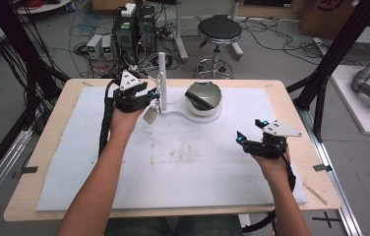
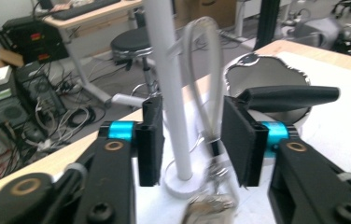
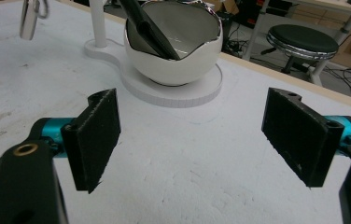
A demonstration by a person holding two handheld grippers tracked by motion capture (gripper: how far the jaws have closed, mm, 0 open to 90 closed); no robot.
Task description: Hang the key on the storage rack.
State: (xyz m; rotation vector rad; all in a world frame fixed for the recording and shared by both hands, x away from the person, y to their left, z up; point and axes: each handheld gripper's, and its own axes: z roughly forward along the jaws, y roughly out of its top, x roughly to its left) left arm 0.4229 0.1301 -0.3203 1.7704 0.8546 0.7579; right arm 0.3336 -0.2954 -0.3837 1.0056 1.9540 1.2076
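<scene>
Toward the far edge of the table (image 1: 65,105), left of its middle, the left hand-held gripper (image 2: 190,140) has its jaws parted around the white stand's post (image 2: 171,93) and a grey loop (image 2: 206,70) hanging from it with a padlock (image 1: 150,115); the pads press on neither. Near the right edge, the right hand-held gripper (image 3: 190,140) hovers over bare cloth, jaws wide and empty, facing the white bowl (image 3: 173,60).

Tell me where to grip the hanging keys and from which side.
Grip the grey loop just above the keys, coming level from the person's side, as the left tongs do now. The loop hangs upright beside the white post, so pads either side can pinch it; keep the post outside the jaws.
</scene>
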